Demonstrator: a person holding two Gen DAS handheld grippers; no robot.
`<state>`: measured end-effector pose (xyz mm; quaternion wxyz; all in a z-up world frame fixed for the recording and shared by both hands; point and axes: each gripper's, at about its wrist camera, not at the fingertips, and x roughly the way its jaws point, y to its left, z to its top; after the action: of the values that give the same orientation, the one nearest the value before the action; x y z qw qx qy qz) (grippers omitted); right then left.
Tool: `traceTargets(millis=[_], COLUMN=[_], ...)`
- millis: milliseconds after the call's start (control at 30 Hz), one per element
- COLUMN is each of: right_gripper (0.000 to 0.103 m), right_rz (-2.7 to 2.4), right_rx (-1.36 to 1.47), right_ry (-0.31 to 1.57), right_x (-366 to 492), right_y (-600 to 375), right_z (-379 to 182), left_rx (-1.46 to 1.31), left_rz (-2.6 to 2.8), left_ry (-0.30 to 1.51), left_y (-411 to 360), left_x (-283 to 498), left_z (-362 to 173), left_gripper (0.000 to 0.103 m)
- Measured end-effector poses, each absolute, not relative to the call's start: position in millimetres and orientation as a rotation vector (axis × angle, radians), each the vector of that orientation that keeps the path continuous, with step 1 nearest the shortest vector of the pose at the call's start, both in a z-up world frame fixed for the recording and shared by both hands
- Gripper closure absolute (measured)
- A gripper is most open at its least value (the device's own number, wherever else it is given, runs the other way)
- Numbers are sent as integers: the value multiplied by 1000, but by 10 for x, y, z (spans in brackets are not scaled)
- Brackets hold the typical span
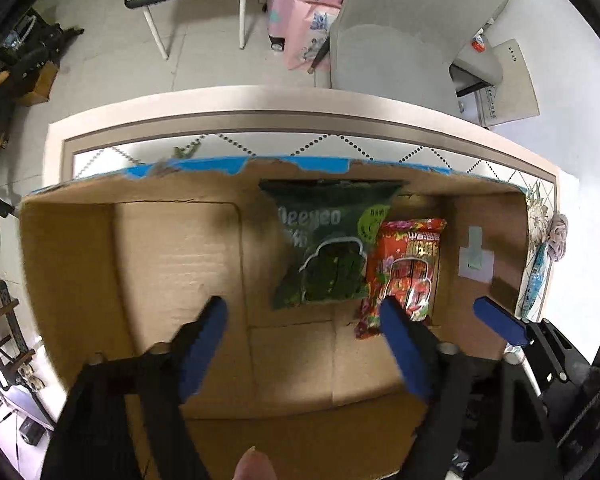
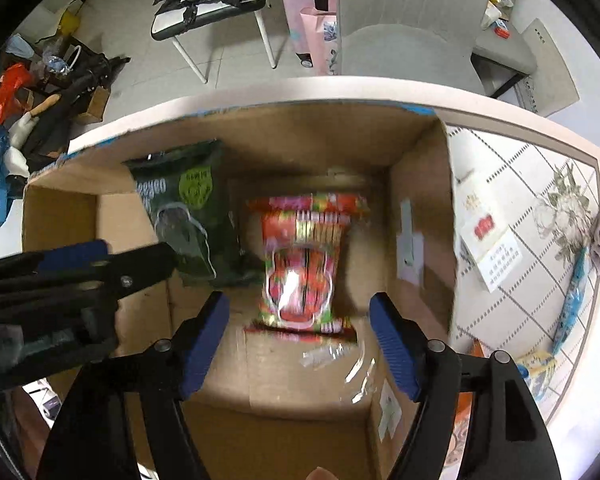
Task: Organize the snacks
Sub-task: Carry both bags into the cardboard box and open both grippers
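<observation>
An open cardboard box (image 1: 172, 248) (image 2: 420, 168) stands on the table. Against its far wall lean a dark green snack bag (image 1: 328, 240) (image 2: 188, 208) and, right of it, a red snack bag (image 1: 412, 268) (image 2: 304, 264). My left gripper (image 1: 304, 316) hangs open over the box floor, nothing between its blue fingers. My right gripper (image 2: 298, 312) is open too, just in front of the red bag, which looks blurred. One of its blue fingertips (image 1: 496, 320) shows at the right in the left wrist view.
Outside the box on the tiled table (image 2: 520, 184) lie a white and red packet (image 2: 484, 236), a blue wrapped snack (image 2: 572, 300) and orange packets (image 2: 472, 364). A grey chair (image 1: 400, 40) stands beyond the table, with a pink suitcase (image 1: 300, 0) behind.
</observation>
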<state>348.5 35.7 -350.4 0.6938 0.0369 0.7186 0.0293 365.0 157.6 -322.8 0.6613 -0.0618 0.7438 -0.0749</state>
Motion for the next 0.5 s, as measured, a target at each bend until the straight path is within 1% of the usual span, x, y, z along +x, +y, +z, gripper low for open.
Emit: traceTargets(millis=[33, 67, 100, 167, 200, 233, 500], right_gripper=[24, 24, 24, 15, 6, 4, 3], right_rz=[65, 64, 64, 65, 74, 82, 110], right_rx=[72, 66, 58, 43, 54, 61, 45], right_ry=[1603, 1600, 1592, 1582, 1573, 1562, 1483], right_x=[3435, 3383, 3324, 3205, 3142, 3084, 2578], right_y=[363, 370, 368, 364, 354, 350, 275], right_z=[-3465, -3430, -3384, -3291, -3242, -3194, -2826], left_rx=[-132, -121, -115, -113, -111, -103, -101], left_rz=[-164, -159, -153, -140, -130, -121, -55], left_ry=[1670, 1656, 1645, 1619, 1605, 1593, 1511], left_y=[1601, 1618, 1642, 1682, 1705, 1718, 1745], left_x=[3617, 3575, 3523, 3408, 3324, 3256, 2733], left_z=[-3192, -3161, -3112, -3007, -2947, -2903, -2594], left_gripper=[15, 12, 10, 4, 4, 4, 4])
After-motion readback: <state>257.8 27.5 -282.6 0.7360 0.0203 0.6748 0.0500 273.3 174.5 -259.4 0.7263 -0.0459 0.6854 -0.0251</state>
